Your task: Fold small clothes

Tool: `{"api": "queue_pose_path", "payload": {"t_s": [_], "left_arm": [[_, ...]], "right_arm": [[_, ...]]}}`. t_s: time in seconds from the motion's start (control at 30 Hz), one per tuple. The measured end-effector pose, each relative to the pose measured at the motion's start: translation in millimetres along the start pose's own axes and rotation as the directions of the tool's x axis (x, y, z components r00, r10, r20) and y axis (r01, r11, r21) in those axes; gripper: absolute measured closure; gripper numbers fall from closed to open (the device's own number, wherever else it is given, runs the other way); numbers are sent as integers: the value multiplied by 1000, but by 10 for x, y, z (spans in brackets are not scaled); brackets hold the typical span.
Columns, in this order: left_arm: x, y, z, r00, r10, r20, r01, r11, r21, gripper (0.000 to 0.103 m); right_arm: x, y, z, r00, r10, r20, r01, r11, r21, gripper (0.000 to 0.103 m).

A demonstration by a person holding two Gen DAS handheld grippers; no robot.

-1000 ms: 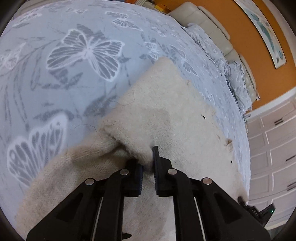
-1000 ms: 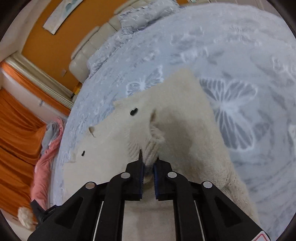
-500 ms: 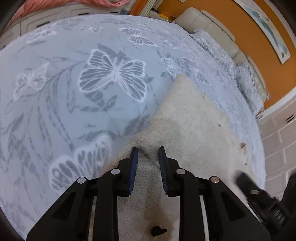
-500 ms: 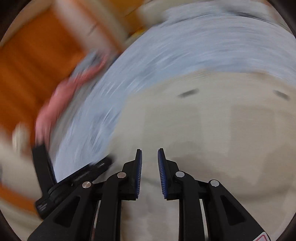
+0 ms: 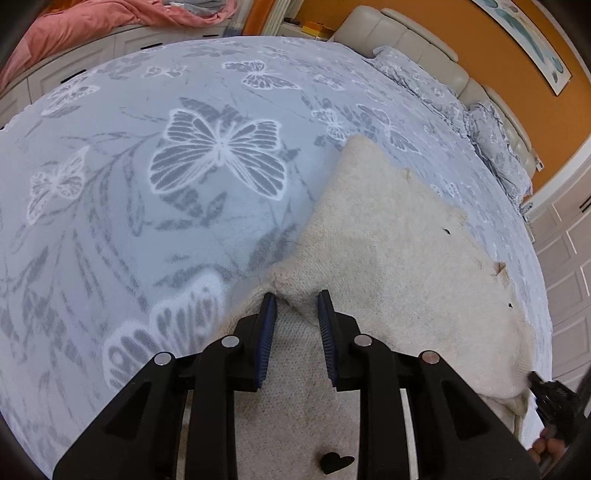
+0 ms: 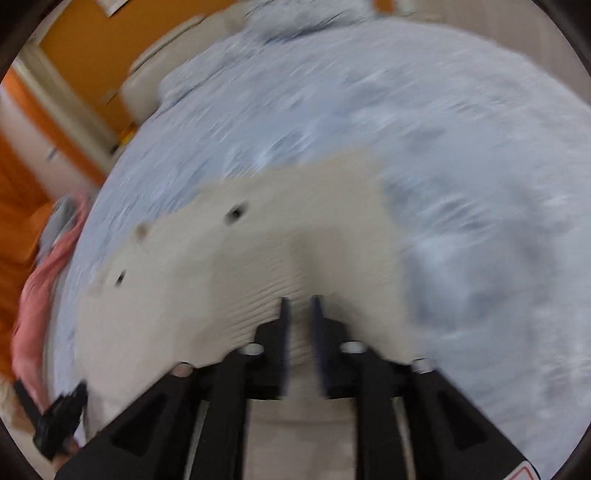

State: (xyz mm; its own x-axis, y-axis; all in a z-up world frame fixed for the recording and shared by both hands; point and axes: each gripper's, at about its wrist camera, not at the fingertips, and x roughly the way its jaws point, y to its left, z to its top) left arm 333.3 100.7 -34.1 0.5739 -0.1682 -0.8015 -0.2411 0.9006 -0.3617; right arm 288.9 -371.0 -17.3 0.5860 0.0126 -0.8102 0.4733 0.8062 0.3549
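Observation:
A cream knitted sweater (image 5: 391, 258) lies spread on the bed, with small dark heart marks on it. In the left wrist view my left gripper (image 5: 294, 301) is open, its jaws just over a folded cuff edge of the sweater, holding nothing. In the blurred right wrist view the sweater (image 6: 258, 251) fills the middle, and my right gripper (image 6: 300, 301) is open above its ribbed hem. The other gripper (image 5: 554, 398) shows at the sweater's far right corner.
The bed has a grey-blue butterfly-print cover (image 5: 184, 166). A cream padded headboard (image 5: 406, 40) and pillows (image 5: 491, 144) stand against an orange wall. A pink blanket (image 5: 92, 22) lies beyond the bed. White cabinets (image 5: 565, 236) are at the right.
Both grippers have let go of the sweater's sleeve folds and opened. The left one has drawn back. The right one is swinging fast, blurring its view.

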Motion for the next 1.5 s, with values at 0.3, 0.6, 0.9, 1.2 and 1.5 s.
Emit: {"api": "queue_pose_path", "payload": {"t_s": [0.3,0.6,0.9,1.2,1.5], "left_arm": [[5,-14,81,998,37,-51,-39,998,-44,79],[40,-102,89,995,80,-66,-78,997,25,79],[-749,323,-271,993,-13,-120,17,999,32,33],[-1416,1023,-1515,971,-15,-237,-5,997,-83,17],[-1271,689,-1486,953,-15,-301,25,999,30,74]], "right_arm": [[-103,349,-81,991,128,-28,-131,982,-136,93],[198,-49,61,997,17,-69,-26,992,-121,91],[-1293,-610,-649,1000,16,-14,-18,996,-83,41],[-1667,-1463,-2409,934,131,-332,-63,976,210,40],[-1487,-1152,-2302,943,189,-274,-131,967,217,91]]}}
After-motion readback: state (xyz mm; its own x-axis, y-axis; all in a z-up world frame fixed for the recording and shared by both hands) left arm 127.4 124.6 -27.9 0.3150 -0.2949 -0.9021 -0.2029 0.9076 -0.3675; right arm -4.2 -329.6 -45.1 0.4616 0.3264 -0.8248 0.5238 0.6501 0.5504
